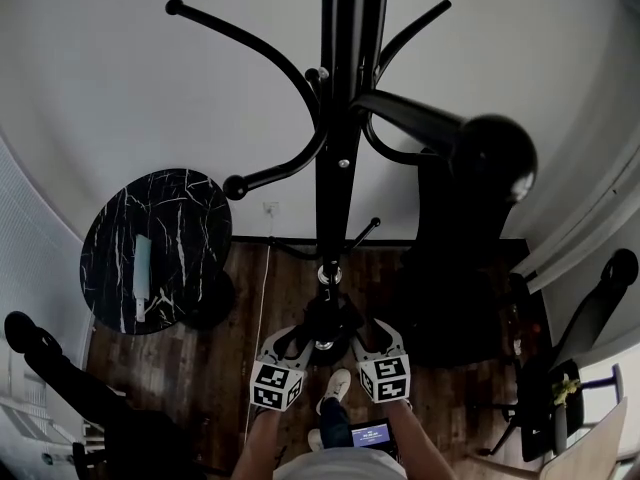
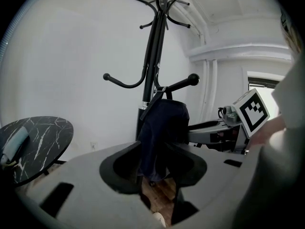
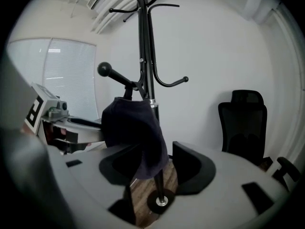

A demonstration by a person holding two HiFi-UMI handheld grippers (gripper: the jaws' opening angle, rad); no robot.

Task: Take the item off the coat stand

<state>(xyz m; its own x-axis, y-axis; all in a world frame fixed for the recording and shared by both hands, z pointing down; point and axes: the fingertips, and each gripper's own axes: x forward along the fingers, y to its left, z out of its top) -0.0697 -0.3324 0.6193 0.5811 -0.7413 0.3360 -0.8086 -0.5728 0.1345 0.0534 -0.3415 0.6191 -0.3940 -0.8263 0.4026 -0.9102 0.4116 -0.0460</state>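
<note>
Two parted claws (image 1: 294, 342) (image 1: 366, 340), one dark cloth (image 3: 136, 128)

Grey left gripper (image 1: 296, 336), grey right gripper (image 1: 368, 334), black-and-white marker cubes (image 1: 277, 384)

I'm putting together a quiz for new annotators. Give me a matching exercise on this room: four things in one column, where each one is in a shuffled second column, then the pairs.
Things
1. dark blue fabric item
2. round black marble-patterned table
3. black office chair
4. pale flat object

Places
A. lying on the table top
B. by the wall, right of the black metal coat stand
C. hanging from a lower hook of the stand
D. left of the stand

Pairs: 1-C, 2-D, 3-B, 4-A
</note>
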